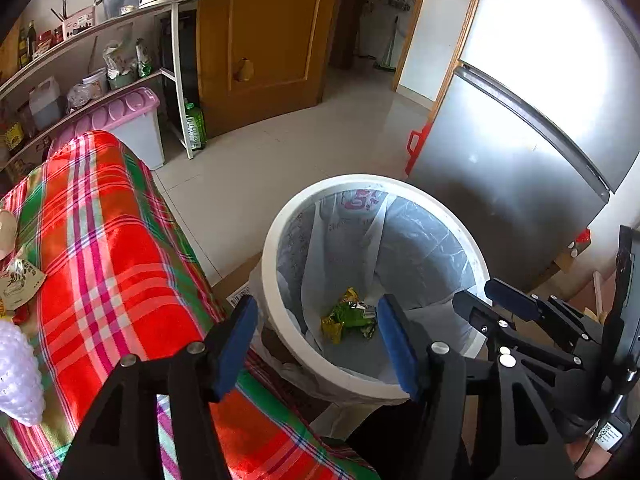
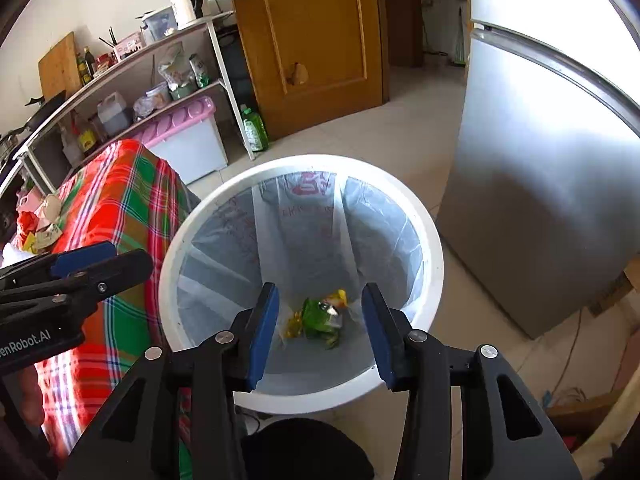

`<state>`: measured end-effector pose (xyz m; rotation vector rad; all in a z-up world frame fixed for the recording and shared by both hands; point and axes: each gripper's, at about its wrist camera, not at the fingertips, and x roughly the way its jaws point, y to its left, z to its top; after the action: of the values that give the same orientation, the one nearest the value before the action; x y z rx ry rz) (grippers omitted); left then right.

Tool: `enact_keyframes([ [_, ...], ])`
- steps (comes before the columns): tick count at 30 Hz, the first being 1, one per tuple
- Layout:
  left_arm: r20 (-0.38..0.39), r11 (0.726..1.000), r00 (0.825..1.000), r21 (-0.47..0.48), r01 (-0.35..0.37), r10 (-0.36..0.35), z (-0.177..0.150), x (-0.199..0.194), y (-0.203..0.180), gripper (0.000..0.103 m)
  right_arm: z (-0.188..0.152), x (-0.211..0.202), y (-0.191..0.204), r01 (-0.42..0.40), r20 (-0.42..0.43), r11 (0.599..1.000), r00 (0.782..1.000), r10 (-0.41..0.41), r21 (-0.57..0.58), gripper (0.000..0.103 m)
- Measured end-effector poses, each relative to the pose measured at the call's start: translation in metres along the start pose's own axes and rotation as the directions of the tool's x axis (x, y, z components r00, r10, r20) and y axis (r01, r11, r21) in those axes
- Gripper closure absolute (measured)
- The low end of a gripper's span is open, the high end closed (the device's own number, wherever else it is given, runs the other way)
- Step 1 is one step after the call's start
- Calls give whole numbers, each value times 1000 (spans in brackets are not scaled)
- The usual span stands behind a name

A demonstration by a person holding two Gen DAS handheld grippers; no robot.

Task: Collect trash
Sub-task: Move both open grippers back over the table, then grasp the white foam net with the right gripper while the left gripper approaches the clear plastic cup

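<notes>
Wrappers, green and yellow and crumpled (image 1: 349,316), lay at the bottom of the round white plastic bin (image 1: 276,248), which was lined with a thin translucent bag and stood on the pale tiled floor (image 1: 256,164) between the table and a tall silver fridge (image 1: 520,152). Both jaws stood apart with nothing between them: the left hand-held gripper (image 1: 318,340) hung over the bin's near rim by the table edge, and the right hand-held gripper (image 2: 320,328) hung squarely above the bin's mouth, its blue pads framing the wrappers below. From the left side more of the red, green and white plaid cloth on the table (image 1: 120,264) showed, with a printed paper packet (image 1: 18,280) and something white and knitted (image 1: 16,372) at its far left edge. From the right side the same table showed a small heap of torn paper and red scraps (image 2: 38,220) at its far end, and a strip of floor with cables beside the fridge. A wooden door (image 2: 316,40) and a cluttered metal shelf (image 2: 132,76) stood behind.
</notes>
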<state>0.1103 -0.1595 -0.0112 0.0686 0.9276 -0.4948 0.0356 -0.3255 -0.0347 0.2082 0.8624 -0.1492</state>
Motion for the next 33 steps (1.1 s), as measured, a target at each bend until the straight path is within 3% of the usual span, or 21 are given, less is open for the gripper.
enact_keyframes([
  [9,105,991,989,-88,-100,109,-15,-57,38,27,3,-33,27,-44,74,999,996,45,-28,58],
  [15,152,967,968,-188,-172,202,-37,-98,83,24,4,-54,69,-120,120,987,984,133,-106,53],
  [24,154,894,921,-343,-289,357,-77,-144,161,21,1,-51,152,-255,74,940,958,278,-225,50],
  [33,109,801,882,-480,-357,458,-121,-175,232,15,-10,-42,222,-388,-4,869,914,407,-305,46],
])
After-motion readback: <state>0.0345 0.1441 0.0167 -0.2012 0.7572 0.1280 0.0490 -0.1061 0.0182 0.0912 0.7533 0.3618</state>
